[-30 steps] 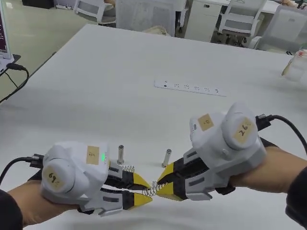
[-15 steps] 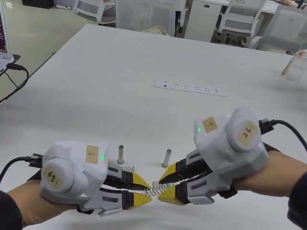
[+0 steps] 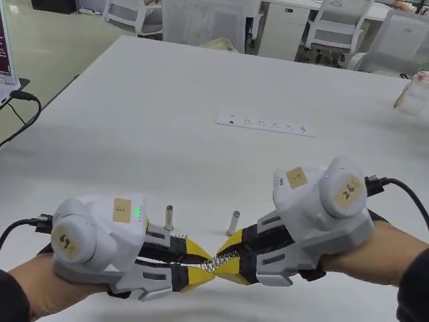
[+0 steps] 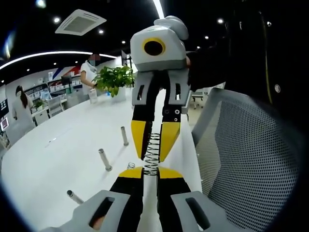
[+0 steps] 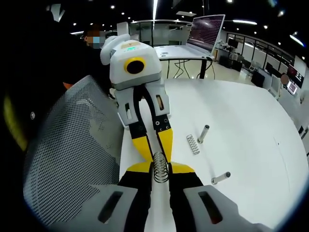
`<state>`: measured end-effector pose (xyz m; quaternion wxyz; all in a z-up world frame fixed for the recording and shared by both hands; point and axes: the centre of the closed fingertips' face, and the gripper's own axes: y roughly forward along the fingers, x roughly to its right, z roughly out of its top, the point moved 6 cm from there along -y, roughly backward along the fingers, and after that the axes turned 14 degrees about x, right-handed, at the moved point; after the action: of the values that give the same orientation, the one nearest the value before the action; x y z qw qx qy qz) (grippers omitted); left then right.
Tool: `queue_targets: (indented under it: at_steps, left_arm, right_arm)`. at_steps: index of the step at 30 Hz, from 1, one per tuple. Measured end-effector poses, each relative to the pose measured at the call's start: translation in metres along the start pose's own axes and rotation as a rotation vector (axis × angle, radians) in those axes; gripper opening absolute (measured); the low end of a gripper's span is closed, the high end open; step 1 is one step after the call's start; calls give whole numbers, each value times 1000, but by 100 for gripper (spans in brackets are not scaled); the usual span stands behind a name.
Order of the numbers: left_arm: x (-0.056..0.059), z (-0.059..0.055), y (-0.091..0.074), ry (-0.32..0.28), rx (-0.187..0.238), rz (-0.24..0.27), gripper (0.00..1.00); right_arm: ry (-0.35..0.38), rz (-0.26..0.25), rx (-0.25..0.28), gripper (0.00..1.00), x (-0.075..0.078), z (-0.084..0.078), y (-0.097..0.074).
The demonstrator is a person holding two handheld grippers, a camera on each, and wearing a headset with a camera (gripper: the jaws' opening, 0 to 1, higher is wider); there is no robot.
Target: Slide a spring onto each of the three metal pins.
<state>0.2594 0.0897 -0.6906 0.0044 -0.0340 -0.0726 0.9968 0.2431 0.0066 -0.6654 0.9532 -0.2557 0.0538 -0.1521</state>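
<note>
A white power strip (image 3: 265, 124) lay flat on the white counter (image 3: 134, 121) at 12 o'clock in the head view. A black cable (image 3: 23, 96) ran beside the counter's edge at 9 o'clock. Grey office chairs (image 3: 338, 30) stood beyond the far edge at 1 o'clock. In the left gripper view a leafy potted plant (image 4: 115, 79) stood at 11 o'clock, and a mesh chair back (image 4: 251, 154) at 4 o'clock.

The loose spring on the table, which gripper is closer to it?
Left. The loose spring lies right beside the jaws of the left gripper; the right gripper sits farther off, past the held spring both grip.
</note>
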Motion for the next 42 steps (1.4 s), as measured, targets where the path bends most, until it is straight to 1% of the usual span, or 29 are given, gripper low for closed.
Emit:
queue_targets:
  at_steps: [6,11,16,19,24,34,37,41,42]
  left_arm:
    - [-1,0,0,-9,8,7,2]
    - [-1,1,0,-12,15,9,2]
    - [0,0,2,7,7,3,2]
    - [0,0,2,17,7,1,3]
    - [0,2,3,22,19,3,3]
    - [2,2,5,33,13,-10,3]
    - [3,2,5,34,12,-14,3]
    - [4,1,7,30,10,-19,3]
    - [4,1,7,30,8,-20,3]
  right_arm:
    - [-1,1,6,9,0,1,0]
    - [2,1,-2,9,0,3,0]
    - [2,12,-42,8,0,4,1]
    - [5,18,-55,8,1,6,0]
    - [1,26,-76,8,2,9,-1]
    - [-7,44,-127,8,0,12,0]
    - [-6,48,-149,8,-1,12,1]
    - [-10,57,-196,8,-1,12,1]
    - [-10,60,-198,8,-1,13,1]
